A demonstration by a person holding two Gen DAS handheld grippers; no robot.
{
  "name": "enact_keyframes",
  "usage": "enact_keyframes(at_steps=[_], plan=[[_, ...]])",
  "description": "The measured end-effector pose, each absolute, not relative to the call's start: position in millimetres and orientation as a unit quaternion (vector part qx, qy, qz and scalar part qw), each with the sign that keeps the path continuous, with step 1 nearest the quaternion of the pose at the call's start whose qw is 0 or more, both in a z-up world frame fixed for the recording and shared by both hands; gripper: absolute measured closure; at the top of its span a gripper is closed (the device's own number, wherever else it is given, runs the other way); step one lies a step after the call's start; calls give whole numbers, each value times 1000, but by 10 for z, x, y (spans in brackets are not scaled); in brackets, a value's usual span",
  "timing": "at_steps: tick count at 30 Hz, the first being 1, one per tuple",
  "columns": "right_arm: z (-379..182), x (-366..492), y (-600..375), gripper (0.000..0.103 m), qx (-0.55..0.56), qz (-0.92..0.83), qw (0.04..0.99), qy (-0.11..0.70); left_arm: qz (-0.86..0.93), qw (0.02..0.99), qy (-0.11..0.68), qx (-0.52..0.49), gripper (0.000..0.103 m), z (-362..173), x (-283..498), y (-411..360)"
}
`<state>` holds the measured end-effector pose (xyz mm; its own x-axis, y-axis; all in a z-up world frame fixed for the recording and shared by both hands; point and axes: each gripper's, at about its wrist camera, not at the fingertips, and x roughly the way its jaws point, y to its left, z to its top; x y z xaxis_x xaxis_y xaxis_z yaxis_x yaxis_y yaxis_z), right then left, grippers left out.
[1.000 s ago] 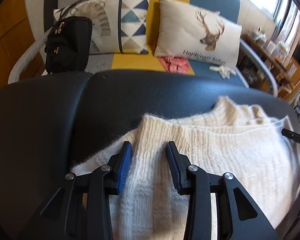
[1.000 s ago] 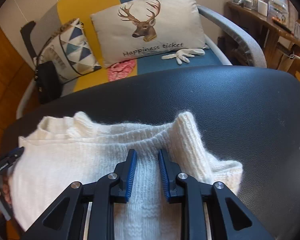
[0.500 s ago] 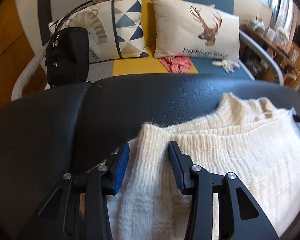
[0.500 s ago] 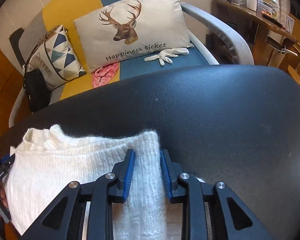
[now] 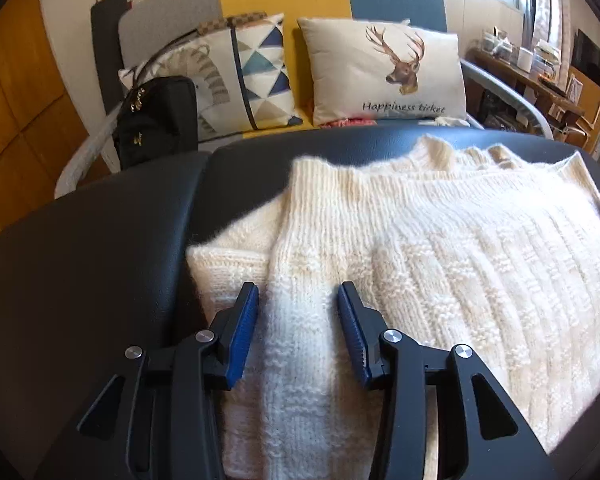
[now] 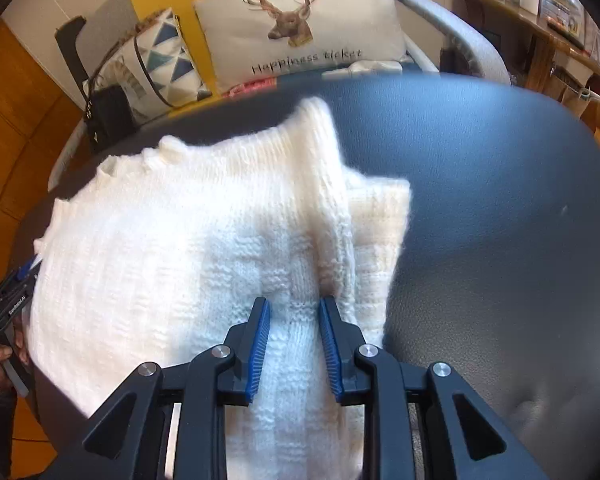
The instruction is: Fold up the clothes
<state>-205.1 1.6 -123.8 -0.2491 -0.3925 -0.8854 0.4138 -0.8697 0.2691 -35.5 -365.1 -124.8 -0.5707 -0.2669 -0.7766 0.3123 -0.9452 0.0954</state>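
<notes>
Lay folded on the black padded surface (image 5: 100, 280): cream knit sweater (image 5: 440, 264), spread ahead of both claws. Left gripper (image 5: 298, 320) clamped on a bunched ridge of knit between its blue pads; right gripper (image 6: 294, 332) likewise pinched on a fold. Beyond, deer cushion (image 6: 300, 24), triangle-print cushion (image 5: 252, 80) and black handbag (image 5: 156, 120) on the sofa.

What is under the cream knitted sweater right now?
The cream knitted sweater lies on a black padded leather surface; its own lower layer peeks out, but anything beneath is covered.
</notes>
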Motion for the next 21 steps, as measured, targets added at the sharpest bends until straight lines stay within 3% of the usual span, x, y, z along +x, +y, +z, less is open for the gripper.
enact_keyframes(at_steps=[7,13,21], plan=[[-747,-1640,360,77,502,-813,286,-76,-899,168,97,393,59,-971,69,-3647],[-1302,-1326,289,80,568,-785,246,-27,-891,171,103,409,59,-1135,247,-3555],[-1065,-1030,372,80,520,-814,257,-44,-889,179,123,404,59,-1132,594,-3495]])
